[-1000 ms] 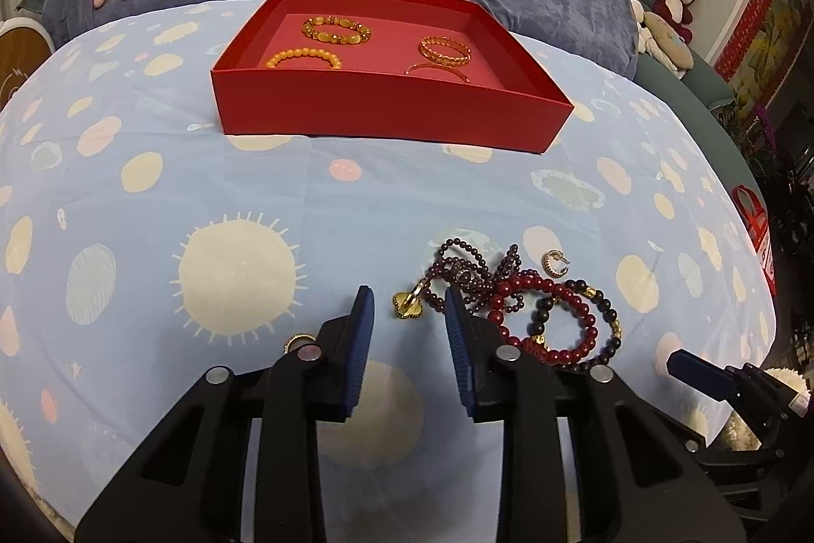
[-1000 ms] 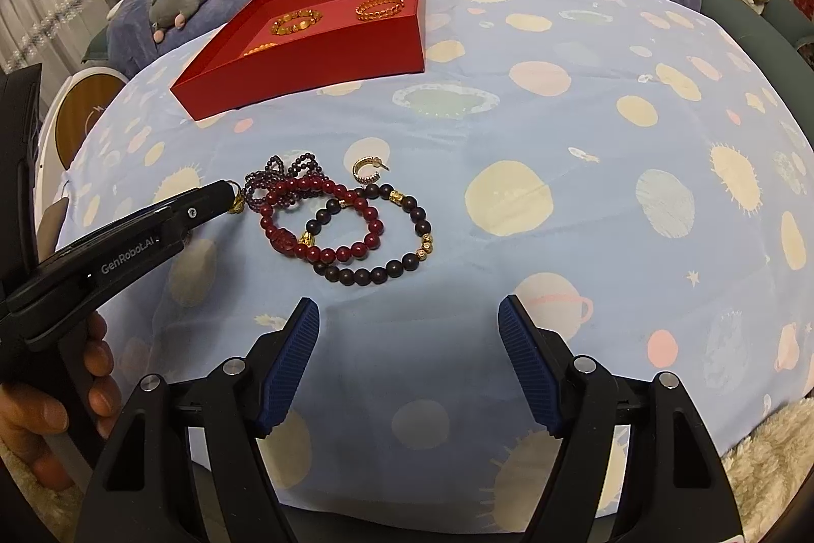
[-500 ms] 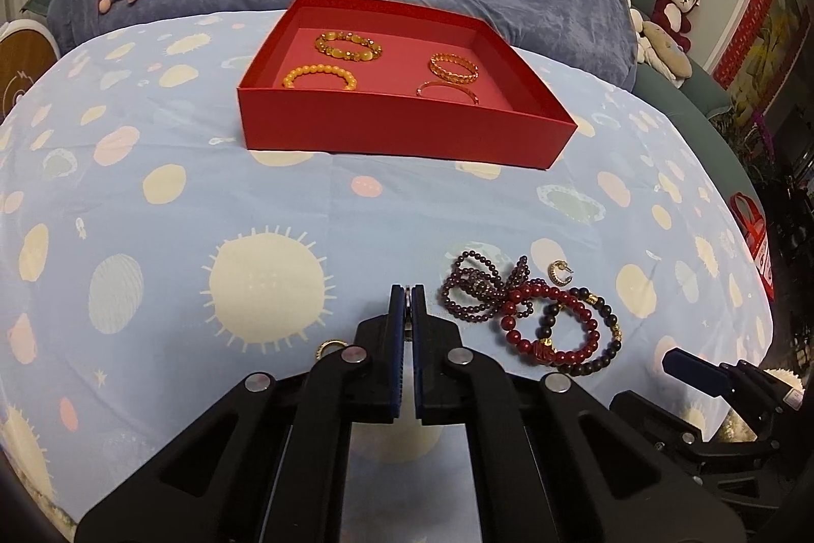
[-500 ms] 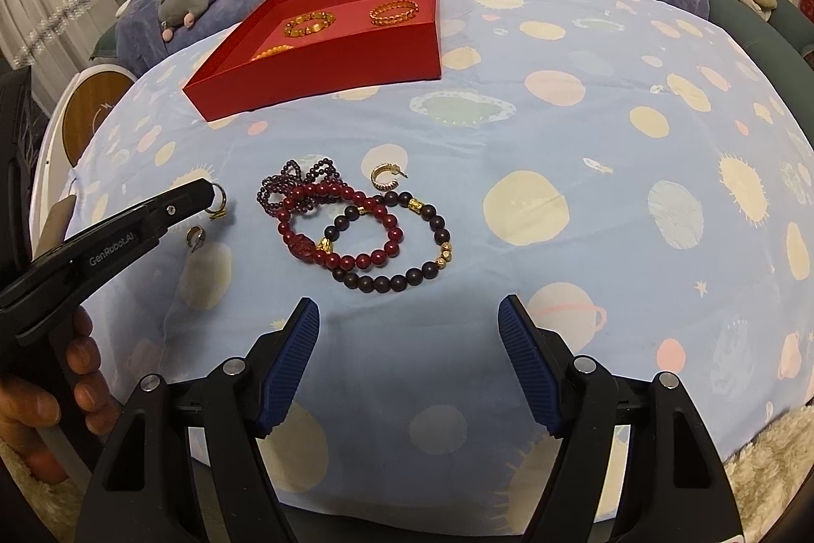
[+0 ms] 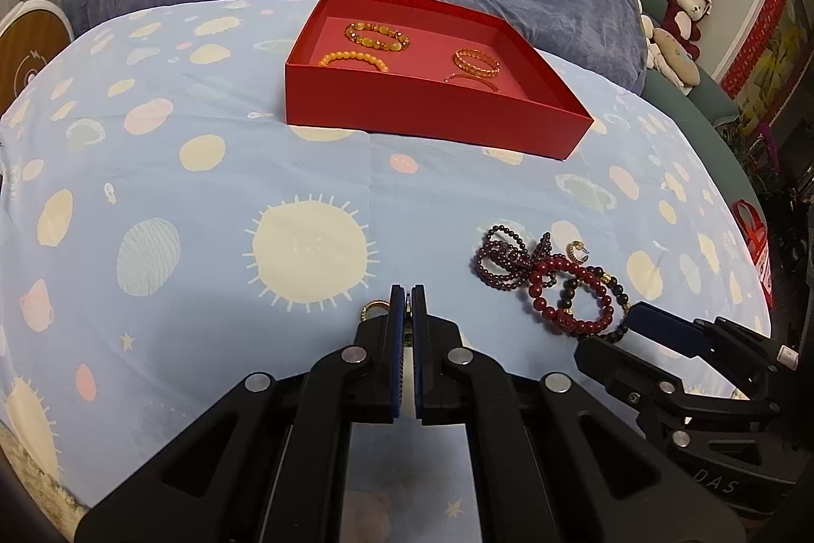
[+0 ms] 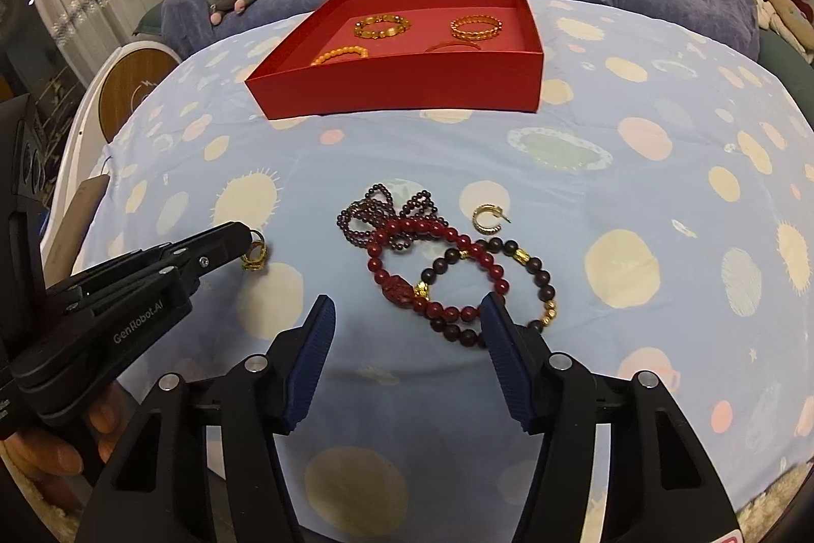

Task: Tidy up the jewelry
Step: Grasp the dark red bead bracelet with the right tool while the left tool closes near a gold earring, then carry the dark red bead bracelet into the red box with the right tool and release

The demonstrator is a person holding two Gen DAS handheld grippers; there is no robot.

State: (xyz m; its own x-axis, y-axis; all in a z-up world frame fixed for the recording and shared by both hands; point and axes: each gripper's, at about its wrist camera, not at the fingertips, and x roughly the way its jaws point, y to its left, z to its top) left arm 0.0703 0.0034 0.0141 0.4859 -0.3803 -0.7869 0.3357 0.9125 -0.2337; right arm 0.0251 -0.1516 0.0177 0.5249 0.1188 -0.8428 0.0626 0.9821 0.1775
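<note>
The small gold earring [image 6: 253, 257] is light, hard and slippery, best pinched across its thin edge. It sits at the tip of the left tool [image 5: 406, 294], whose jaws are closed together on it, just above the patterned bedsheet [image 6: 585, 197]. The pile of beaded bracelets [image 6: 447, 273] lies at about three o'clock from that tool; the beads are loose on stretchy cord and will roll, so take a strand crosswise. The right tool [image 6: 407, 314] points steeply down over the pile, half open, holding nothing, and its jaws have just been closing. The red tray [image 5: 432, 115] waits at twelve o'clock.
</note>
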